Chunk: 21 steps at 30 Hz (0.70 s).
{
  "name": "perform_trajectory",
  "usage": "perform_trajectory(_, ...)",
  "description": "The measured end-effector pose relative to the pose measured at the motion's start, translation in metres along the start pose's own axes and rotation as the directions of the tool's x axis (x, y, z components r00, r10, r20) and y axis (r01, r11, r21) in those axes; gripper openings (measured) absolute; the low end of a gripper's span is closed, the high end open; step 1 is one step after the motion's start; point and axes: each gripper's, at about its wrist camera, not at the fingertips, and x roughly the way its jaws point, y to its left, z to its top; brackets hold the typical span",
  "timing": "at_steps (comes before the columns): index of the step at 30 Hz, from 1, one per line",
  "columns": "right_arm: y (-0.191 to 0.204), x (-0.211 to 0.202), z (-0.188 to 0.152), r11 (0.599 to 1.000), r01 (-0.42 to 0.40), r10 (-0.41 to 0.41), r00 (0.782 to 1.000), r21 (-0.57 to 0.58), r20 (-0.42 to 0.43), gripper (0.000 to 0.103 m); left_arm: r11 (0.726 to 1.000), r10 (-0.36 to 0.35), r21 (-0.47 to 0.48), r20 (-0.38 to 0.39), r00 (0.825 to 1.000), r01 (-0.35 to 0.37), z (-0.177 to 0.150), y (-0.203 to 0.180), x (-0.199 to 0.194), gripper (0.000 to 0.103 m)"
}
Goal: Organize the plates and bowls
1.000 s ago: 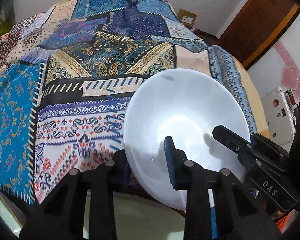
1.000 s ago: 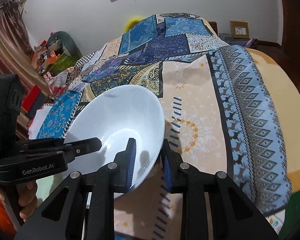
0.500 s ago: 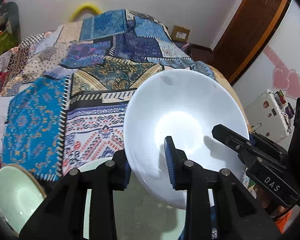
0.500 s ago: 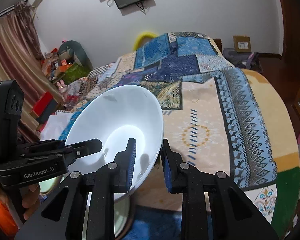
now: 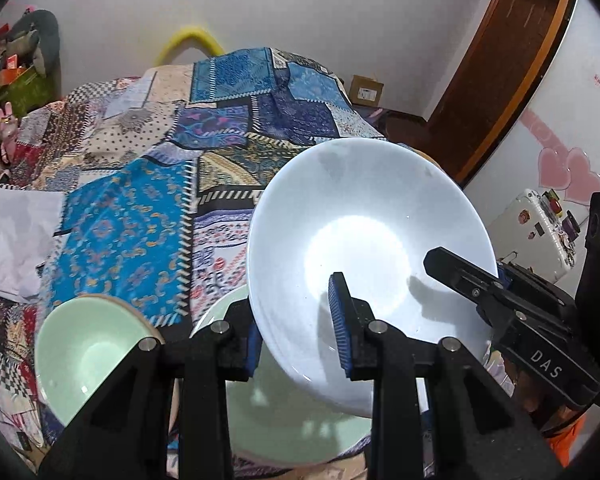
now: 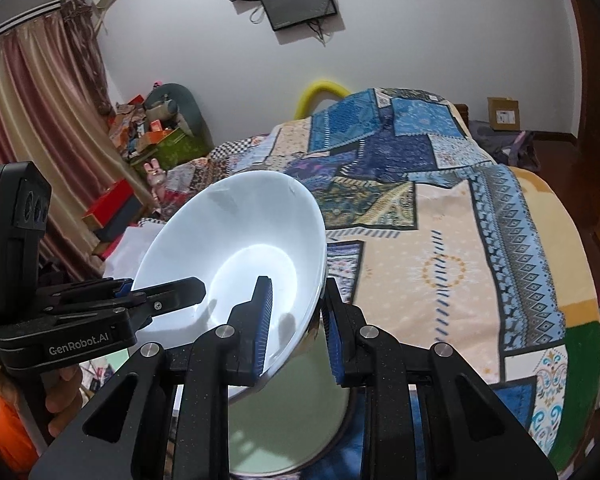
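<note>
Two grippers on one white bowl (image 5: 364, 248), held tilted in the air, both clamped on its rim from opposite sides. Left gripper (image 5: 296, 340): jaws closed down to rim thickness, one pad inside the bowl, the other behind the outer wall. Right gripper (image 6: 296, 316): same grip, one pad inside, one outside, on the opposite edge. Each gripper shows in the other's view: right one enters the left view at lower right (image 5: 496, 292), left one enters the right view at lower left (image 6: 132, 296), with the person's hand (image 6: 60, 396) on its handle.

Directly under the white bowl: pale green plate (image 5: 300, 432), flat, partly hidden by the bowl and the fingers. White bowl is above it; can't tell if they touch. Left of the plate, just beside it: pale green bowl (image 5: 88, 356) with a tan rim, tilted.

Beyond: bed (image 6: 480, 248) under a patchwork blanket in blues and beige. White cloth (image 5: 12, 240) at the blanket's left edge. Far wall: yellow tube (image 5: 188, 40) behind the bed, cardboard box (image 6: 502, 114) by the wall, screen (image 6: 296, 0) mounted high.
</note>
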Motion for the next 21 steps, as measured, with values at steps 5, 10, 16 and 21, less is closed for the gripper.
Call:
perform_trajectory(5, 0.024, 0.003, -0.005, 0.999, -0.025, 0.025, 1.0, -0.024, -0.002, 0.023, 1.0, 0.018, -0.012, 0.013, 1.0, -0.018, -0.012, 0.019, -0.021, 0.03)
perform_trajectory(10, 0.047, 0.008, -0.012, 0.997, -0.049, 0.048, 0.999, -0.056, -0.015, 0.023, 0.999, 0.041, -0.037, 0.016, 0.999, -0.04, -0.027, 0.04, -0.038, 0.03)
perform_trajectory(16, 0.069, 0.018, -0.019, 0.993, -0.083, 0.08, 0.996, -0.081, -0.039, 0.023, 0.996, 0.07, -0.059, 0.02, 0.997, -0.069, -0.042, 0.062, -0.05, 0.03)
perform_trajectory(21, 0.088, 0.027, -0.026, 0.989, -0.105, 0.098, 0.993, -0.107, -0.069, 0.023, 0.993, 0.09, -0.083, 0.023, 0.996, -0.088, -0.055, 0.08, -0.059, 0.03)
